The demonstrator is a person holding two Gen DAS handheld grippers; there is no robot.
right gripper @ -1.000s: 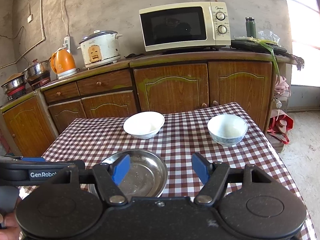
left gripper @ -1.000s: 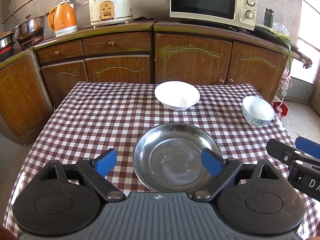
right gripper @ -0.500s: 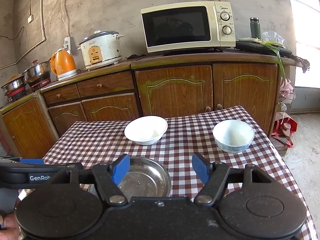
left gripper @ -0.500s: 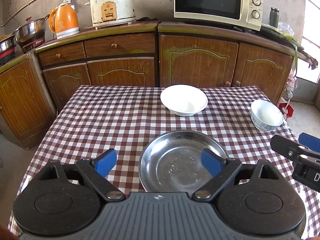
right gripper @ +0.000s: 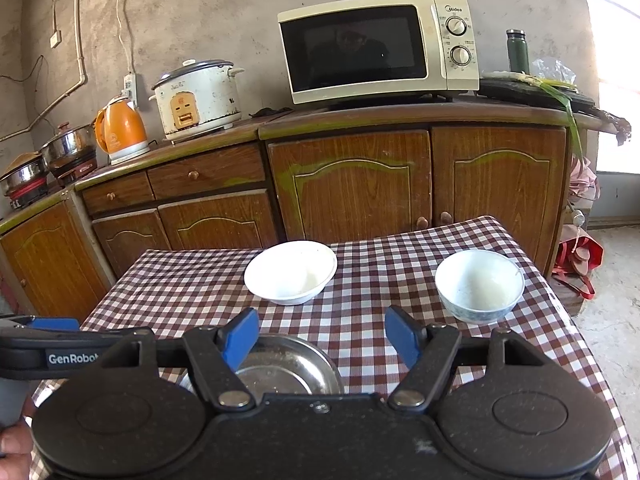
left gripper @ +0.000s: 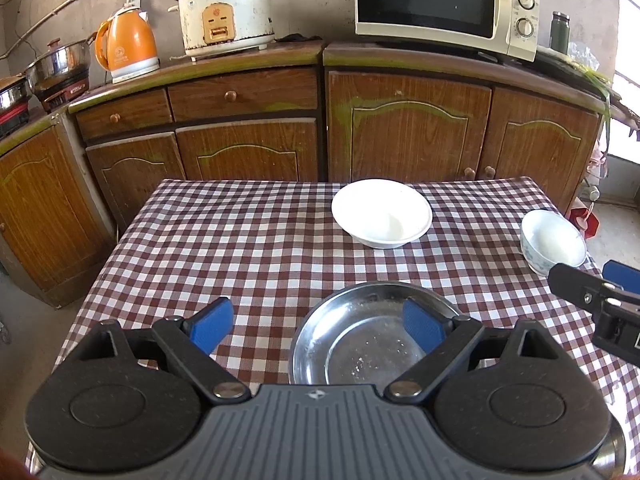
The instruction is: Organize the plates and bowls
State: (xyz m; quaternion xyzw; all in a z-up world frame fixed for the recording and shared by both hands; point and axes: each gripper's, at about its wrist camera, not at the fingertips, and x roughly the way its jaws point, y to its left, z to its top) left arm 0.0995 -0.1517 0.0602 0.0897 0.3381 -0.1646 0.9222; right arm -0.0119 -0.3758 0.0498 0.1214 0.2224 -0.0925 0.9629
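Note:
On the checked tablecloth lie a steel plate at the near side, a wide white bowl toward the far edge, and a smaller blue-patterned white bowl at the right. My left gripper hangs open above the near table, its right pad over the steel plate. My right gripper is open too, above the steel plate, with the wide bowl and the small bowl ahead. Nothing is held.
Wooden cabinets stand close behind the table, bearing a microwave, a rice cooker, an orange kettle and steel pots. The floor drops off right of the table. A hand shows at the lower left.
Both grippers have drawn back toward the near side: the bowls and plate sit lower and farther from the fingertips in both views. Jaw widths are unchanged.

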